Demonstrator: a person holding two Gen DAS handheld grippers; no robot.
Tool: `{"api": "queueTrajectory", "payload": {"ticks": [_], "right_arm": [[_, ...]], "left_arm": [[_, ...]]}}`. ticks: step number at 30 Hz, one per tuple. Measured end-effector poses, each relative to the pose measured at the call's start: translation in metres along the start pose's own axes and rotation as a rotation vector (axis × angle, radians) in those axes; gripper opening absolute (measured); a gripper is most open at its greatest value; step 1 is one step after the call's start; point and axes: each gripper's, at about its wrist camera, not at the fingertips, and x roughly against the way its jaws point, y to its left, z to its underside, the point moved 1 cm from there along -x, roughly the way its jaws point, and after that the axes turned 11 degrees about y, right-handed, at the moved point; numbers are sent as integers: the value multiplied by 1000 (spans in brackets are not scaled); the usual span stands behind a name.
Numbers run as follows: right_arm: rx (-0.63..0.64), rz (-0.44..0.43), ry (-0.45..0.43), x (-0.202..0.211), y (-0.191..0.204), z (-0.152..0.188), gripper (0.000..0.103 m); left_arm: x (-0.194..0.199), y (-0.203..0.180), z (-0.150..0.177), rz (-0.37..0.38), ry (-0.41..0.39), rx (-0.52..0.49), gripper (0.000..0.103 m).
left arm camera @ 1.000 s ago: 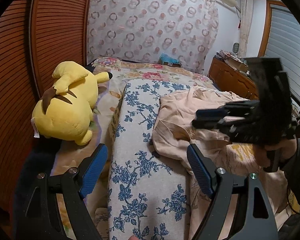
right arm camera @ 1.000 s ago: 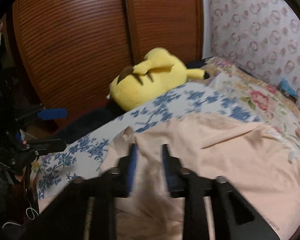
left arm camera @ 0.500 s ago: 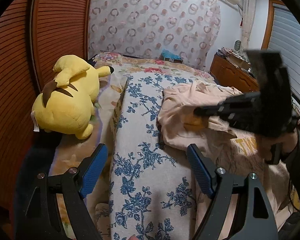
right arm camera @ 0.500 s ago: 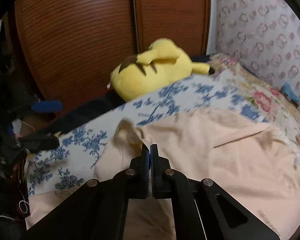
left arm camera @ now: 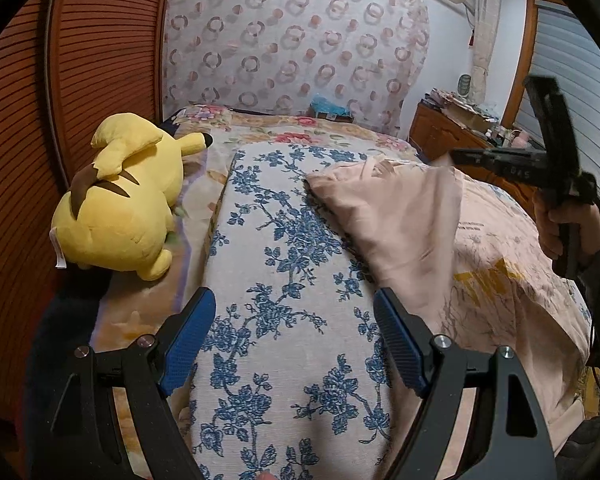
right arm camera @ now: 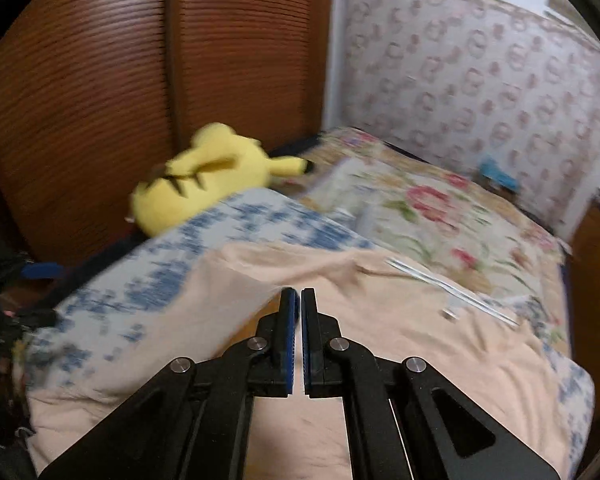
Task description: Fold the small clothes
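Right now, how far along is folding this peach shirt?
Barely begun. The right gripper is shut on an edge of the peach shirt, lifting it over. The left gripper hangs open above the blue floral cloth, holding nothing. No finished fold shows; the folding remains.

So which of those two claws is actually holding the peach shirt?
The right claw: shut on the peach shirt, lifting an edge. The left claw gapes open above the blue-flowered cover, gripping nothing.
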Motion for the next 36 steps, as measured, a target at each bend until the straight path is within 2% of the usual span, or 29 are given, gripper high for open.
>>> {"api": "queueTrajectory", "payload": {"ticks": [1, 3, 7, 9, 14, 17, 22, 27, 31, 33, 36], "right_arm": [[-7, 40, 19, -3, -1, 4, 15], [-8, 64, 65, -10, -2, 14, 24], [-20, 24, 65, -9, 6, 32, 24], [-18, -47, 60, -1, 15, 43, 24], [39, -159, 89, 2, 54, 64, 24], [77, -150, 99, 2, 63, 78, 24], [37, -139, 96, 6, 49, 78, 24], [-8, -117, 80, 21, 33, 84, 24], [-41, -102, 62, 31, 29, 92, 24], [-52, -97, 57, 35, 29, 96, 24], [-64, -96, 55, 36, 29, 100, 24]], "left_arm": [[-1, -1, 0, 1, 1, -3, 82], [-1, -4, 0, 1, 3, -7, 82], [-2, -8, -1, 2, 5, -14, 82], [-3, -8, -1, 3, 8, -16, 82], [-2, -14, 3, 7, 16, -22, 82], [-6, -21, 3, 11, 34, -43, 82], [-15, -43, 4, 17, 70, -114, 82], [-21, -70, -1, 57, 83, -200, 82], [-29, -89, -8, 100, 105, -255, 66], [-33, -101, -10, 128, 116, -292, 52], [-40, -118, -11, 163, 145, -353, 41]]}}
